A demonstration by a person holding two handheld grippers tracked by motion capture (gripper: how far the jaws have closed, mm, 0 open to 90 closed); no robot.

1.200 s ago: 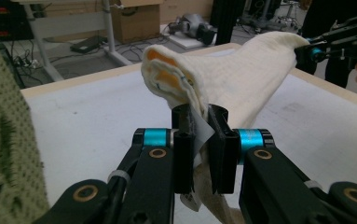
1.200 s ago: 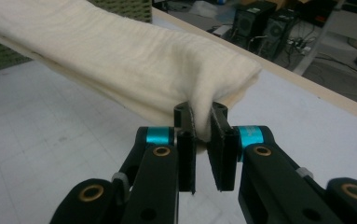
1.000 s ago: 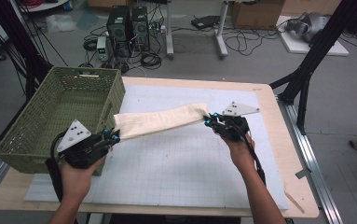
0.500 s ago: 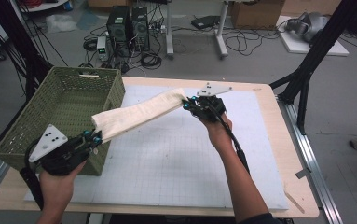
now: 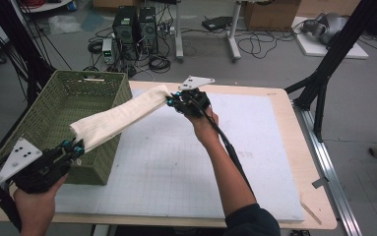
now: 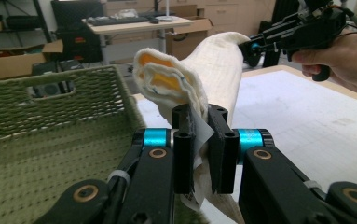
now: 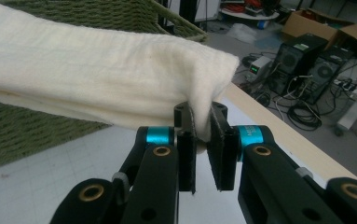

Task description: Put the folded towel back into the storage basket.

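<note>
A folded cream cloth (image 5: pixel 119 115) hangs stretched in the air between my two grippers, above the basket's right rim. My left gripper (image 5: pixel 78 146) at the lower left is shut on its near end; the cloth (image 6: pixel 199 79) rises from between the jaws with an orange lining showing. My right gripper (image 5: pixel 172 101) at the table's far side is shut on the other end, and the cloth (image 7: pixel 97 74) runs off to the left from its jaws. The right gripper (image 6: pixel 260 44) also appears far off in the left gripper view.
A green woven basket (image 5: pixel 48 123) stands on the table's left side, its rim (image 6: pixel 50 81) just under the cloth. A white gridded mat (image 5: pixel 186 162) covers the wooden table (image 5: pixel 304 147). Computers and cables (image 5: pixel 137 29) lie on the floor beyond.
Both hands carried the cloth left and toward the basket. The right gripper moved left and farther back; the left gripper moved left toward the table's near corner. The cloth now slants over the basket.
</note>
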